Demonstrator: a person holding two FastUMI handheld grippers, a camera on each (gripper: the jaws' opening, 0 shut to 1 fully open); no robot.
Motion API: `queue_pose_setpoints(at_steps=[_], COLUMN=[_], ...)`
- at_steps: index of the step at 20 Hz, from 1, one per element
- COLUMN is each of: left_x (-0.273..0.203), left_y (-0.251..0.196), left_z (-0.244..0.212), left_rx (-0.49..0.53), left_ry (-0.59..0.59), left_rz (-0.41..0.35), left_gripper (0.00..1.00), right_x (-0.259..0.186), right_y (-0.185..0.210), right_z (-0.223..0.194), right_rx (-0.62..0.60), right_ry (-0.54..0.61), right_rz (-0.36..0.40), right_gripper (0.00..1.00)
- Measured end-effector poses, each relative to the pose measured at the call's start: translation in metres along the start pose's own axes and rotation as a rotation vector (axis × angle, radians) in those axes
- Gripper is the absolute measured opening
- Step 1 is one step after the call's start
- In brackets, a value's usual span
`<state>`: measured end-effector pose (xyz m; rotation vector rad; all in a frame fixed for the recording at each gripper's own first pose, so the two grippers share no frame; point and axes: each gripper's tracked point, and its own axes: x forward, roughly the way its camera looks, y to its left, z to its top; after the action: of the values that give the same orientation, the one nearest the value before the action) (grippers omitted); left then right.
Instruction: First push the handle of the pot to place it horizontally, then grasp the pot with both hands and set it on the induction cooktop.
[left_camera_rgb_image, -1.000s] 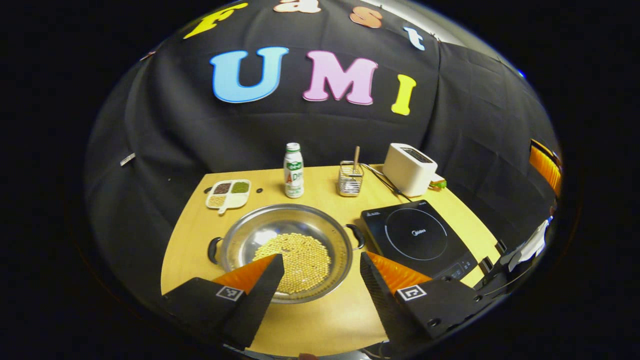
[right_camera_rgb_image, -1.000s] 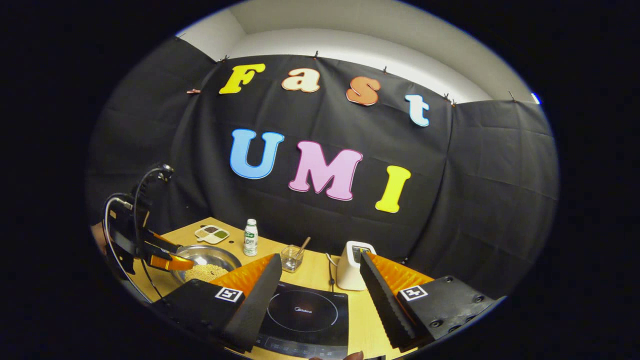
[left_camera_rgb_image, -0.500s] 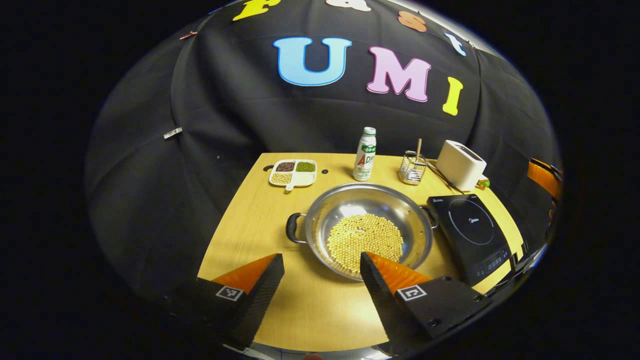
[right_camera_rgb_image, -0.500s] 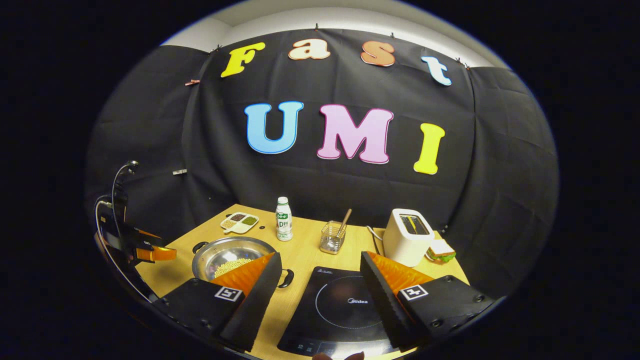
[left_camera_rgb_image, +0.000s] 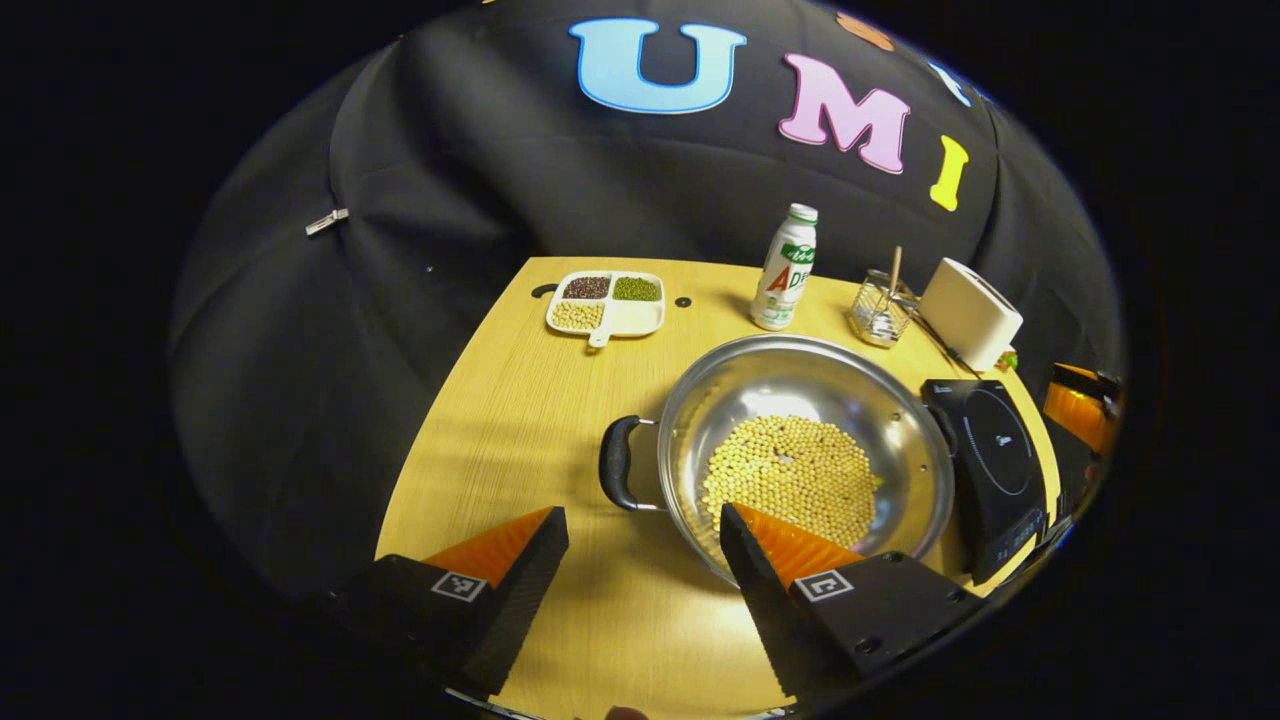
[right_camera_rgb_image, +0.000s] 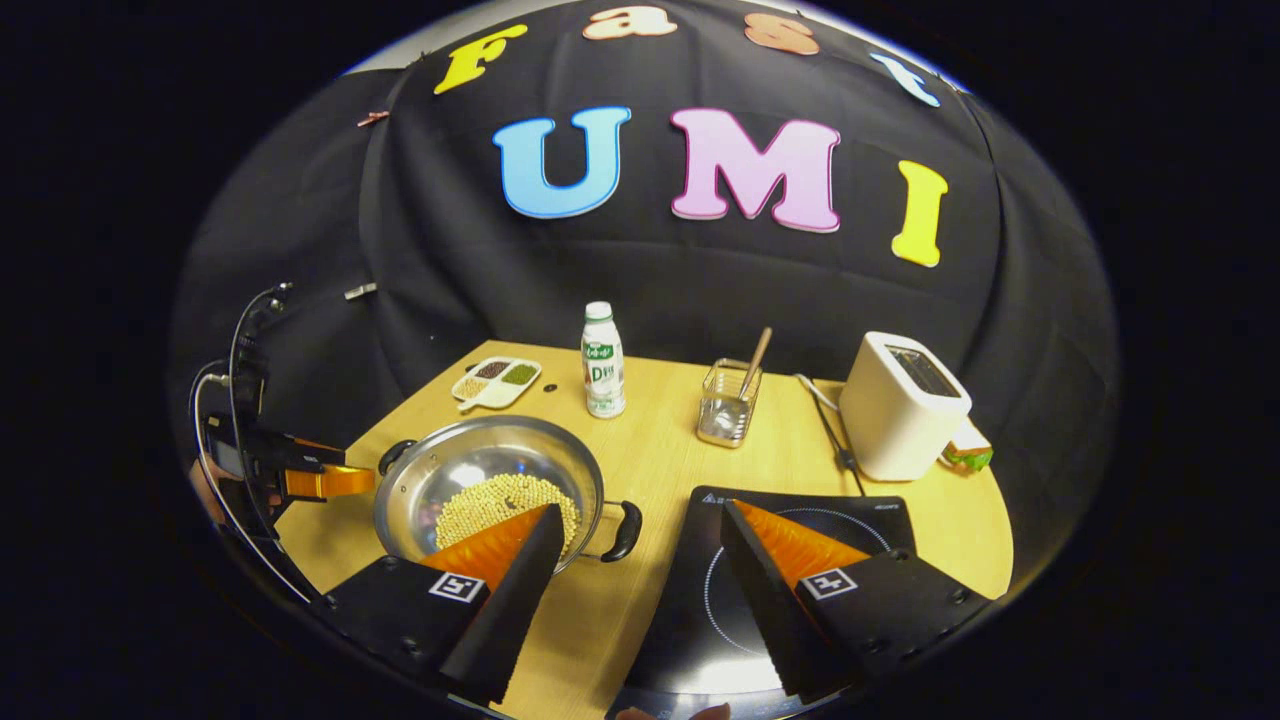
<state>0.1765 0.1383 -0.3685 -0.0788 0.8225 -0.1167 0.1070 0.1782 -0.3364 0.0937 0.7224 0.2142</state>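
I hold both grippers above the desk (left_camera_rgb_image: 520, 400) with nothing in them: the left gripper (left_camera_rgb_image: 640, 545) has its fingers spread wide, and so does the right gripper (right_camera_rgb_image: 640, 545). The pot (left_camera_rgb_image: 800, 450) sits on the desk just left of the induction cooktop (right_camera_rgb_image: 790, 530), not yet on it. Its two black handles already look roughly level, the left handle (left_camera_rgb_image: 615, 462) toward my left gripper and the right handle (right_camera_rgb_image: 625, 530) toward my right one, so I judge the two-handed grasp comes next.

The risks, as I see them: the pot is wide and shallow, so if one side rises before the other it will tilt and shed its load. A grip on the round steel rim instead of the handles could slip. The pot's far edge looks close to the cooktop's edge in the left gripper view, so a low carry might catch there.

The pot holds a loose layer of yellow beans (left_camera_rgb_image: 790, 480). At the back, a divided tray (left_camera_rgb_image: 607, 303) holds small portions of dark, green and pale grains, with one section apparently bare. A wire basket (right_camera_rgb_image: 727, 408) holds a wooden stick, beside a bottle (right_camera_rgb_image: 603, 362) and a toaster (right_camera_rgb_image: 900, 405).
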Motion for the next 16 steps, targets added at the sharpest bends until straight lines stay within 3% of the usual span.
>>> queue_pose_setpoints(at_steps=[7,14,16], left_x=[0.07,0.098,0.102], left_y=[0.001,0.005,0.005], left_z=[0.014,0.019,0.019], left_rx=[0.101,0.1,0.115], left_ry=[0.066,0.061,0.073], left_rz=[0.027,0.03,0.03], left_gripper=[0.95,0.95,0.93], right_x=[0.064,0.121,0.129], right_y=[0.012,0.023,0.027], right_z=[-0.04,-0.072,-0.081], right_rx=[0.047,0.154,0.17], right_ry=[0.161,0.279,0.302], right_rz=[0.017,0.025,0.024], right_gripper=[0.99,0.99,0.93])
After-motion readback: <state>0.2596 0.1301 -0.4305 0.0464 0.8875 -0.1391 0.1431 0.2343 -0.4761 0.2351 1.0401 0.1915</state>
